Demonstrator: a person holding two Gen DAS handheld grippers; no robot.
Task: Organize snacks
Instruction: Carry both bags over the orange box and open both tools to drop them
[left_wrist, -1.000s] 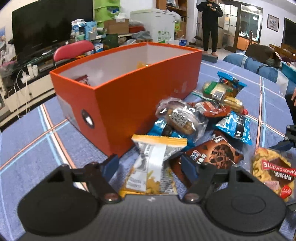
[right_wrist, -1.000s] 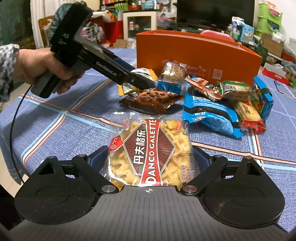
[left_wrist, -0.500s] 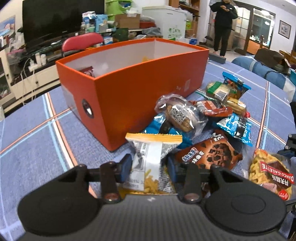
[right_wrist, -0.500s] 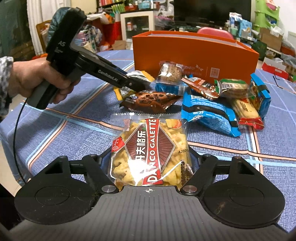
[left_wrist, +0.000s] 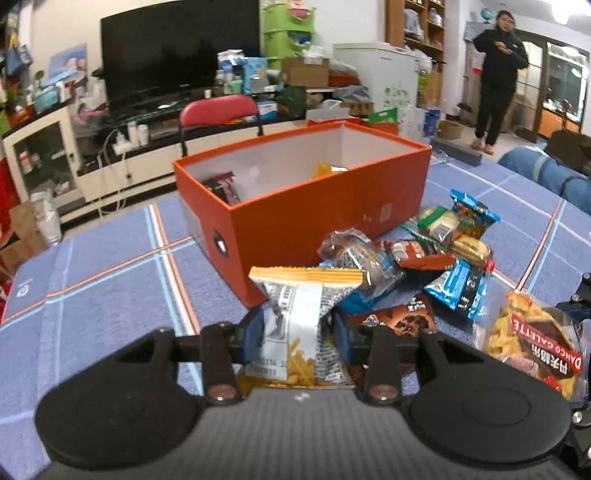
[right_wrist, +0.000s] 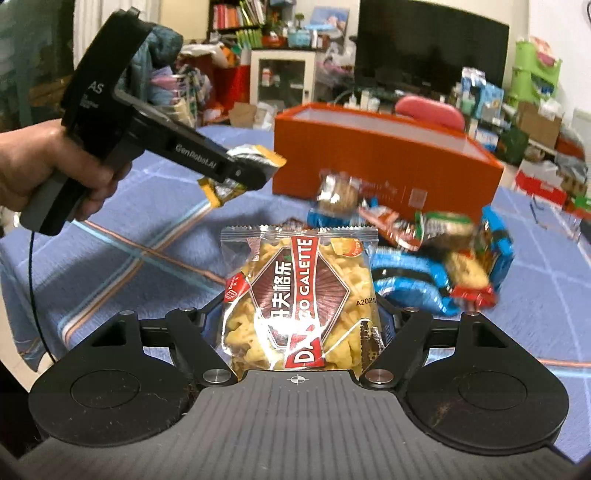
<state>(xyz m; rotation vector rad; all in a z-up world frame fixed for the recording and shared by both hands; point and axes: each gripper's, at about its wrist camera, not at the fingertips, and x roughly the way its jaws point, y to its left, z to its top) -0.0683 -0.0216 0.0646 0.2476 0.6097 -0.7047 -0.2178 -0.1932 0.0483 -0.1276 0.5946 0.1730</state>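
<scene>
Cluttered living room behind, big TV (left_wrist: 177, 48) and a red chair (left_wrist: 218, 109); the worktop (left_wrist: 103, 295) wears a blue striped cloth. An orange box (left_wrist: 314, 210) sits on it with a snack pile (left_wrist: 424, 258) just beside. Left tongs (left_wrist: 297, 332) are clenched on a yellow-edged chip packet (left_wrist: 295, 306), lifted off the cloth. Right tongs (right_wrist: 301, 325) squeeze the Danco Galette bag (right_wrist: 299, 295), near the pile.

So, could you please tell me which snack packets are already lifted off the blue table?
Two: the silver packet with the orange seal in the left gripper, and the clear Danco Galette packet in the right gripper.
</scene>
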